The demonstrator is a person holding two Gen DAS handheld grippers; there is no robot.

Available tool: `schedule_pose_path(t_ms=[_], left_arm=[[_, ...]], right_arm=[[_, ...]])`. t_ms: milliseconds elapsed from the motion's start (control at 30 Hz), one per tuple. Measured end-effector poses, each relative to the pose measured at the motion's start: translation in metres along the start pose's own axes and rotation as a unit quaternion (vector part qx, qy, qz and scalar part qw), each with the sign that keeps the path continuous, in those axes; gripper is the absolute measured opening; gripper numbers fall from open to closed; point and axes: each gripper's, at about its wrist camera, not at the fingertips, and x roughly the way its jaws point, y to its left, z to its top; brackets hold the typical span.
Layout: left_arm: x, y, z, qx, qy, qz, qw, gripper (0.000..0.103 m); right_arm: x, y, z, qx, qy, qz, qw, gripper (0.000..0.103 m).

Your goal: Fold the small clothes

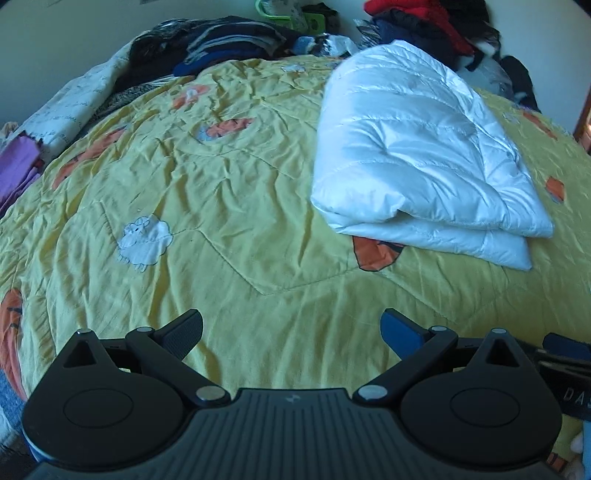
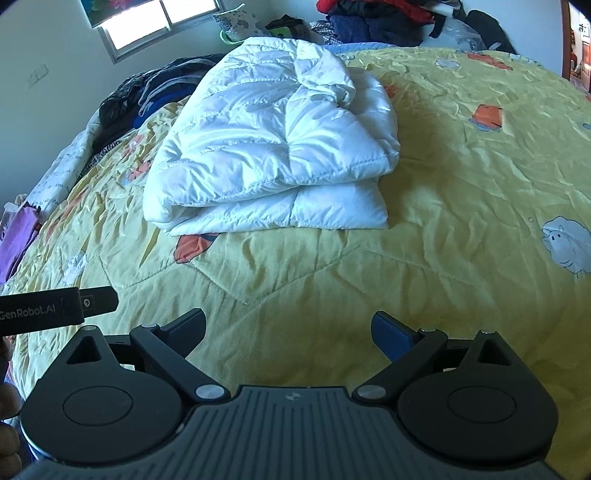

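Left wrist view, item one: the left gripper (image 1: 291,332), jaws spread wide, nothing between them, poised over bare bedspread. Right wrist view, item two: the right gripper (image 2: 290,332), likewise wide open and empty, with the side of the left unit just visible at its left edge. Item three, the task's garment: a white quilted jacket (image 2: 273,147), folded over into a thick bundle, lying on the yellow bedspread (image 2: 461,177) ahead of both grippers and well apart from them; neither touches it. Risks, as judged: the fabric looks slick and puffy, so the top layer may spring up or slide off the lower one if left unpressed; a pinch on the upper layer alone could peel the fold open; a grip taken low at the near edge could catch the bedspread with it and drag the wrinkled cover. Surface: a soft quilted bedspread, creased, printed with white sheep (image 1: 144,238) and orange shapes, giving little firm backing for pressing a fold. Room: heaps of dark and red clothes (image 1: 417,22) along the far edge, striped dark garments (image 1: 221,44) at the far left, purple cloth (image 1: 16,166) at the left edge, a bright window (image 2: 162,18) above, pale walls.
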Motion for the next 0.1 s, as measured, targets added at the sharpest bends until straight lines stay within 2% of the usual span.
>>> schedule_pose_path(t_ms=[100], left_arm=[[0.0017,-0.0024,0.0016,0.008,0.004,0.0,1.0,0.103]], right_arm=[[0.0012,-0.0039,0.0005,0.009,0.001,-0.001,1.0,0.098]])
